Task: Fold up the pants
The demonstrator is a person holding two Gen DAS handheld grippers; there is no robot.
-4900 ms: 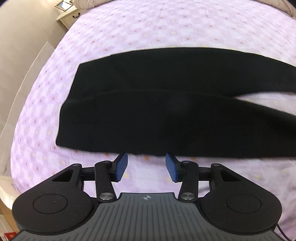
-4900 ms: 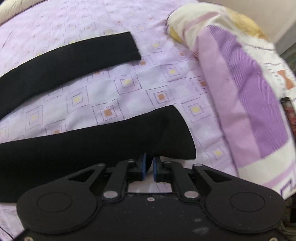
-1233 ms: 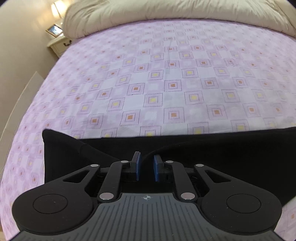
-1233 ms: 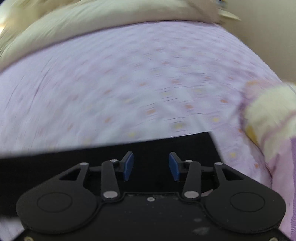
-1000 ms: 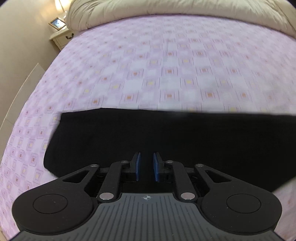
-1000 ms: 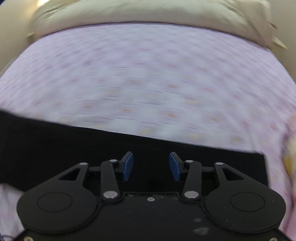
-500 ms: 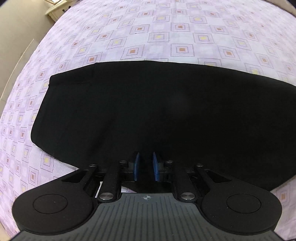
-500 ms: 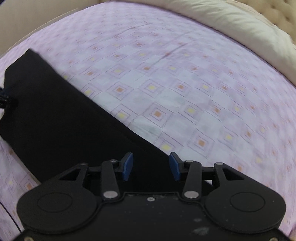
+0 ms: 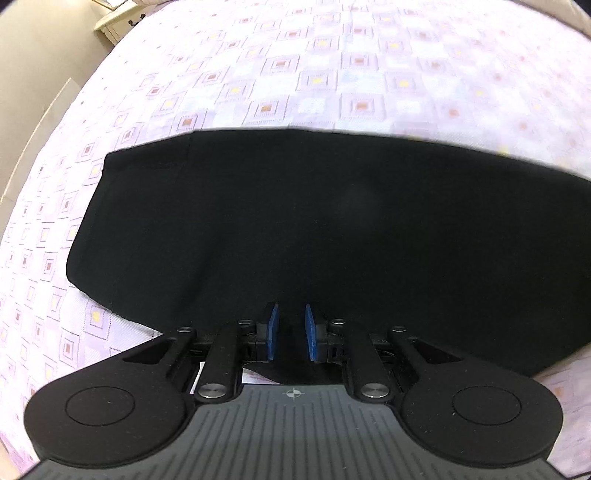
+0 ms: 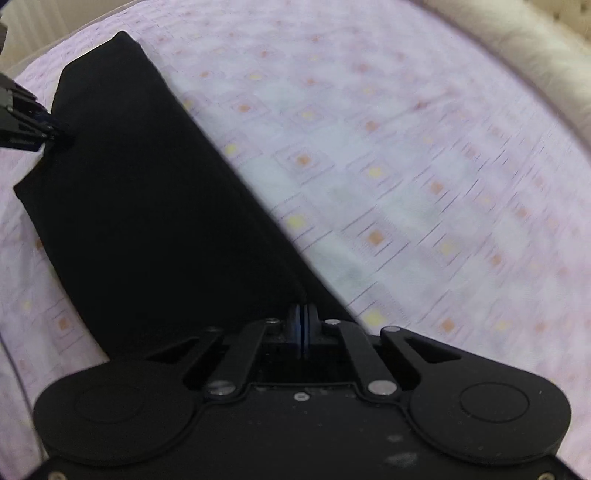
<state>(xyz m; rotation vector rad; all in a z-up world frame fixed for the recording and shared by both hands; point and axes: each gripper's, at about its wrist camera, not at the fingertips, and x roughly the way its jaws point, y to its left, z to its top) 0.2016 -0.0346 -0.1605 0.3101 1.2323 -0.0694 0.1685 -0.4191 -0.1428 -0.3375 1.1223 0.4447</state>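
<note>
The black pants (image 9: 314,229) lie folded lengthwise as one long band on the lilac patterned bed sheet (image 9: 332,74). My left gripper (image 9: 290,332) sits at the near edge of the band, its blue pads a narrow gap apart with black cloth between them. In the right wrist view the pants (image 10: 155,206) run from the far left down to my right gripper (image 10: 303,332), whose blue pads are pressed together at the cloth's near edge. The left gripper's tip (image 10: 55,134) shows there, touching the pants' far end.
A white nightstand (image 9: 118,22) stands beyond the bed's top left corner by a beige wall. A cream duvet (image 10: 535,55) is bunched along the far right of the bed. The sheet stretches wide beyond the pants.
My right gripper has shut at the pants' edge; half a second ago it was open. Earlier the near leg was carried over onto the far one. The left gripper holds the same narrow gap.
</note>
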